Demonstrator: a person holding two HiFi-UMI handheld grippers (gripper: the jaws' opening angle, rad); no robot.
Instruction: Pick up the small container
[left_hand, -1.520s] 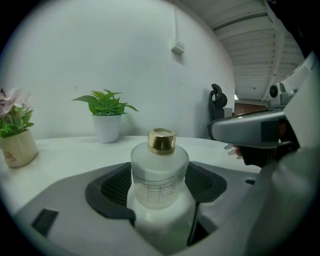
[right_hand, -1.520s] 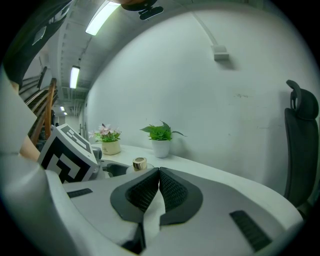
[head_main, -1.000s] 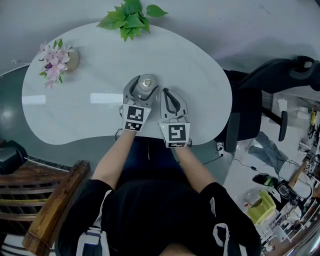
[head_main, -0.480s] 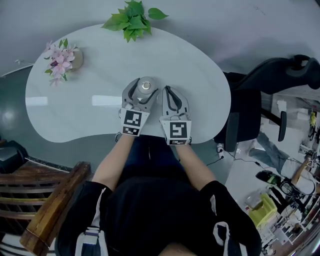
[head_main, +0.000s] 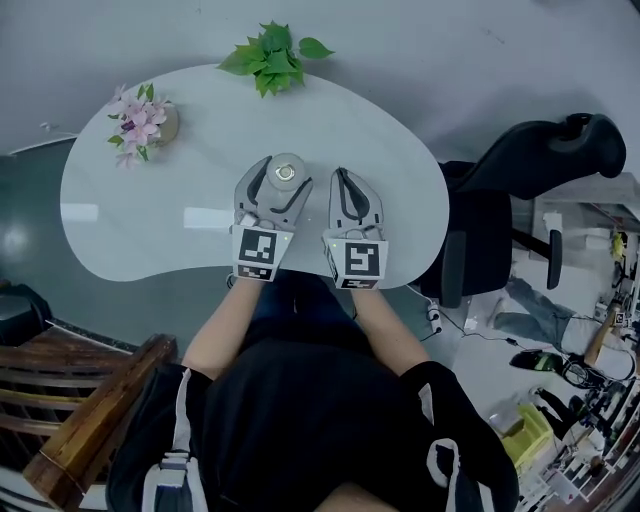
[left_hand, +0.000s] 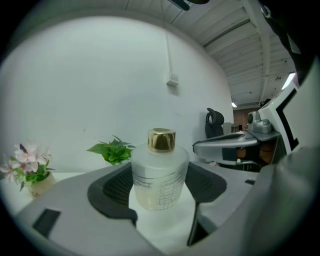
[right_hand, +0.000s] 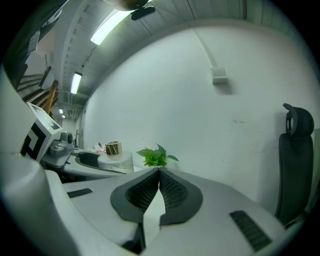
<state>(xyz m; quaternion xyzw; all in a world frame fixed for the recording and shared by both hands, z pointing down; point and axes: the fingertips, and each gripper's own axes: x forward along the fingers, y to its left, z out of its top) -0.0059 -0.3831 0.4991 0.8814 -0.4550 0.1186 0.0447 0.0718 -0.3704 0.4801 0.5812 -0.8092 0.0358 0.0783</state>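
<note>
White and kidney-shaped, our table (head_main: 150, 220) carries a plant (head_main: 275, 58) at its far edge and pink flowers (head_main: 135, 120) to the left. We hold the left gripper (head_main: 284, 176) with its jaws closed against both sides of the container (left_hand: 159, 175), near the table's front edge. It is a squat frosted-glass bottle with a gold cap (left_hand: 161, 139), fine grid lines on its wall and pale yellowish liquid low inside (whether it rests on the table, we cannot tell). Just beside it, our right gripper (right_hand: 159, 172) has its jaws pressed together, nothing between them.
</note>
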